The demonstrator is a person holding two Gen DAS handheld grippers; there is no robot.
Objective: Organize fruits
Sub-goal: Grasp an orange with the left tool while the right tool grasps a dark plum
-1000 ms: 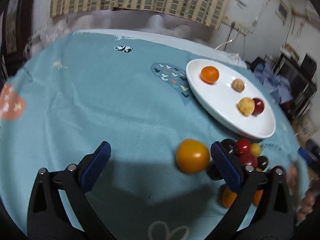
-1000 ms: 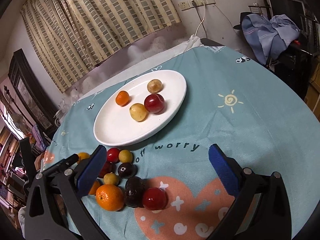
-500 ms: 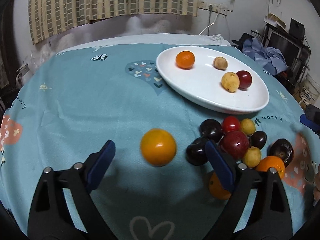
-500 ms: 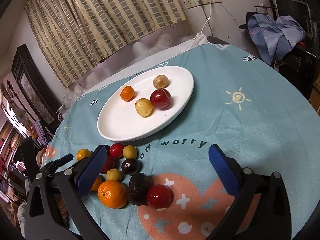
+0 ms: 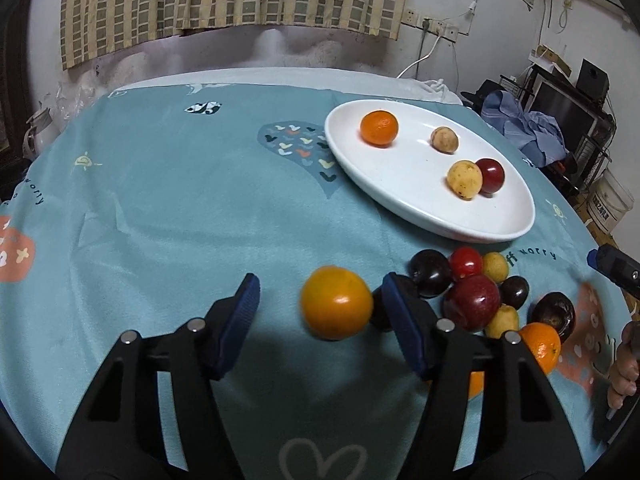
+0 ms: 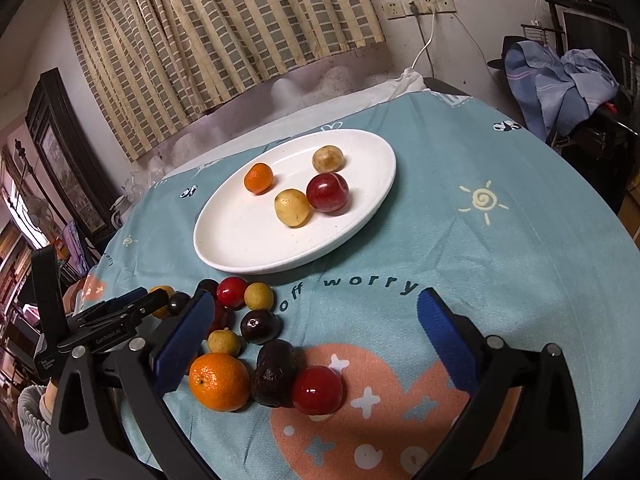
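The counter, under a teal printed cloth, carries a white oval plate whose long axis runs from near-centre away toward the far right in the left wrist view; it holds four fruits. Just short of the plate's near rim lies the unsorted cluster of fruit, pieces touching. The left tongs stand open around a round yellow-orange fruit, which sits nearer the right-hand pad; being round, it shows no long axis or heading. The right tongs hang open and empty above the cluster. Judgement: the pick is in hand; next, centre, close gently, lift, and carry to the plate.
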